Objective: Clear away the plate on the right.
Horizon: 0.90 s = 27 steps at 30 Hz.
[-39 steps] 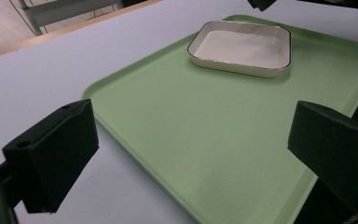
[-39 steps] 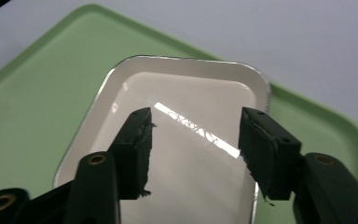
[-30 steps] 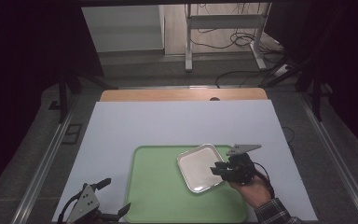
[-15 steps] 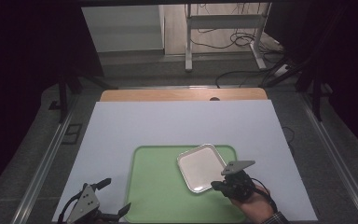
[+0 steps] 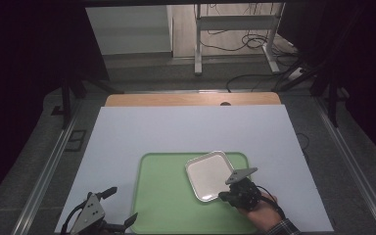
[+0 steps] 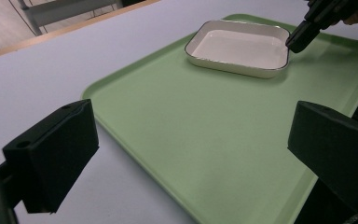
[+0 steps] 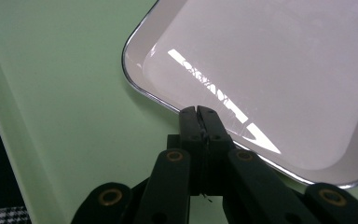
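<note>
White square dish [image 5: 209, 175] with rounded corners and a thin dark rim lies flat on a pale green plastic serving tray [image 5: 166, 205], in the tray's far right part, turned so its corners point roughly along and across the tabletop [image 5: 186, 127].

Nearest the person, at the bottom left of the high view, the left gripper [image 5: 108, 209] rests low at the tabletop's near edge, just off the tray's near left corner. Its 2 black jaws stand wide apart with nothing between them; in the left gripper view the tray [image 6: 205, 140] spreads out ahead and the dish [image 6: 238, 45] sits well beyond, up and to the right.

Farther in, at the tray's right side, the right gripper [image 5: 223, 196] is held in a hand [image 5: 260, 210] with a checked sleeve. Its jaws have just been closing and now meet at the dish's near right rim. In the right gripper view [image 7: 198, 114] the 2 tips are pressed together right at the rim of the dish [image 7: 279, 70]; whether they pinch the rim or only touch it I cannot tell.

From the right gripper the dish spreads away and to the left, so that hand is by far the nearer; the left gripper is well apart from it, across the open green tray.
</note>
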Each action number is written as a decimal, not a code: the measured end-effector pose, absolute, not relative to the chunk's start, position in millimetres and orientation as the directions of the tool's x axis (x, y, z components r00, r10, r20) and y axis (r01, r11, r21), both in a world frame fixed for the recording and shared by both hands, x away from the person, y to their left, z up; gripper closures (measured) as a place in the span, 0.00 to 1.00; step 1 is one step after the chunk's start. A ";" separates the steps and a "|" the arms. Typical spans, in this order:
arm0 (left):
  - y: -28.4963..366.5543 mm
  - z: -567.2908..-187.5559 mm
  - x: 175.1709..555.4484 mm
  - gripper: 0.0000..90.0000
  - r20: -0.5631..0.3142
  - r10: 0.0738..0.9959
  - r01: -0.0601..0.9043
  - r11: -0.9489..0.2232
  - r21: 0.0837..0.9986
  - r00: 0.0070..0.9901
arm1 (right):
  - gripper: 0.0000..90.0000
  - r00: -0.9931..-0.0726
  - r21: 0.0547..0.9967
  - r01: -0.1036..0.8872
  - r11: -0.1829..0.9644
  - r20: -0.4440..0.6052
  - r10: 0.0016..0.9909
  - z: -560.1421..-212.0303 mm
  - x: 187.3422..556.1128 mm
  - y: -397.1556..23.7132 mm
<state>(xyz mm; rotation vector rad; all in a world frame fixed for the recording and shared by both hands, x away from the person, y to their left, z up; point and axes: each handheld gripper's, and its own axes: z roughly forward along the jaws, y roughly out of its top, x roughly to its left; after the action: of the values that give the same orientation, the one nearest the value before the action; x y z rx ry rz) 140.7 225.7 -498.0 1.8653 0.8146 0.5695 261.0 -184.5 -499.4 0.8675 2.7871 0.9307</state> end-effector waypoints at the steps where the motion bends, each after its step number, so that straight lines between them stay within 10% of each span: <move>1: 225.7 -498.0 140.7 0.02 0.031 0.747 0.285 -0.291 0.913 0.665 | 0.99 -0.837 0.574 0.491 0.656 0.101 0.538 -499.4 261.0 -184.5; 27: 225.8 -498.0 141.2 0.02 0.031 0.745 0.284 -0.292 0.913 0.666 | 0.99 -0.874 0.582 0.432 0.689 0.083 0.479 -507.7 266.4 -151.8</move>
<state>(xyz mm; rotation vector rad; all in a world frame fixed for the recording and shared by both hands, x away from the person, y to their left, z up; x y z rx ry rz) 141.2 225.8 -498.0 1.8657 0.8124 0.5685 266.4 -151.8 -507.7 0.7612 2.8166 0.9415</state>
